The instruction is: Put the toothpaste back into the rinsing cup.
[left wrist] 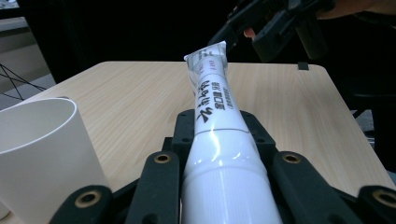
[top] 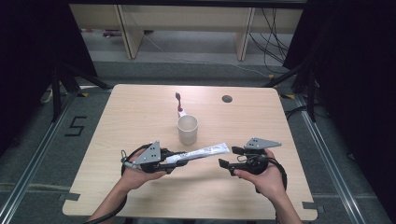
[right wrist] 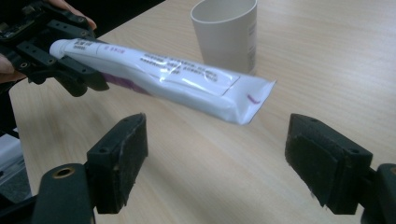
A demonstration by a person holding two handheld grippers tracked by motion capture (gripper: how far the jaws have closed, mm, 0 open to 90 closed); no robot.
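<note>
The left gripper (top: 175, 164) clenched the toothpaste tube (top: 198, 153) at its cap end. Its crimped tail pointed toward the right gripper (top: 229, 157), whose jaws gaped, empty.

Toothbrush (top: 179, 103) just behind cup (top: 187, 129)

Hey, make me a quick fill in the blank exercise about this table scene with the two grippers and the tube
1. The left gripper is shut on the cap end of a white ____.
2. The right gripper has its jaws ____, with nothing between them.
3. The toothbrush stands in the ____ behind the tube.
4. The tube's flat crimped end points toward the ____ gripper.

Missing words: tube; open; cup; right
</note>
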